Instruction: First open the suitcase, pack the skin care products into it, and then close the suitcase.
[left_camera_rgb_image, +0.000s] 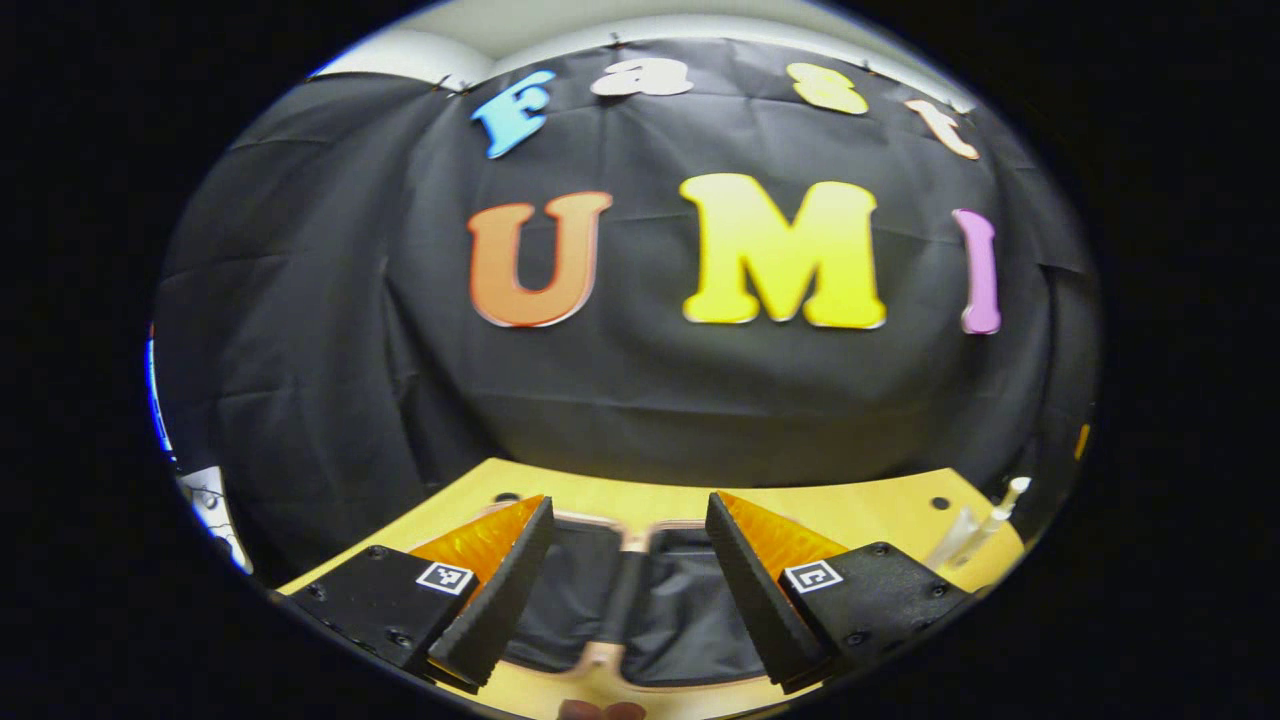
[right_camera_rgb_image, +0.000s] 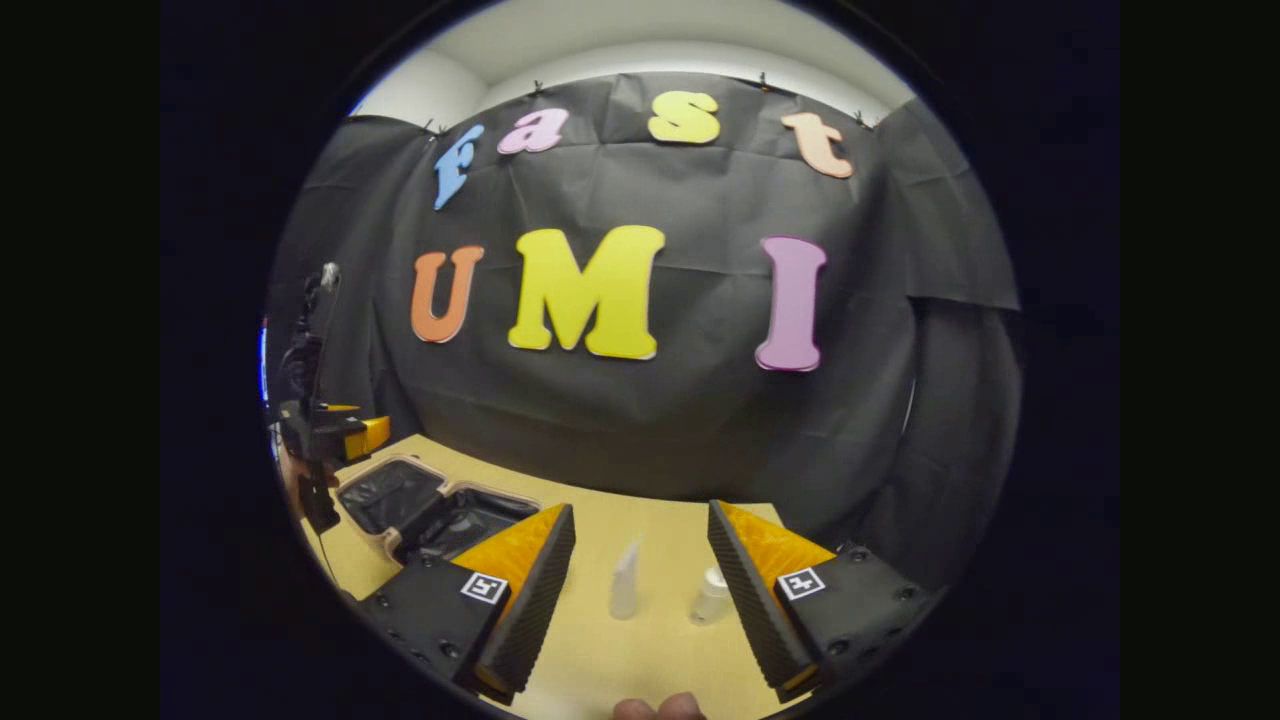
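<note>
The suitcase (left_camera_rgb_image: 640, 600) lies open flat on the yellow table (left_camera_rgb_image: 860, 505), its two dark-lined halves showing between the fingers of my left gripper (left_camera_rgb_image: 628, 520), which is open and holds nothing. In the right gripper view the same open suitcase (right_camera_rgb_image: 430, 510) sits at the left of the table, with the left gripper (right_camera_rgb_image: 325, 435) hovering over its far-left side. Two skin care products stand ahead of my open right gripper (right_camera_rgb_image: 640, 530): a tall white bottle (right_camera_rgb_image: 624, 580) and a shorter clear bottle (right_camera_rgb_image: 710, 595). In the left gripper view those bottles (left_camera_rgb_image: 985, 530) appear at the far right.
The black cloth wall rises just behind the table's far edge. A person's fingertips (right_camera_rgb_image: 660, 708) show at the bottom of the right gripper view, and a hand (right_camera_rgb_image: 295, 480) holds the left gripper. Bare tabletop (right_camera_rgb_image: 640, 650) surrounds the bottles.
</note>
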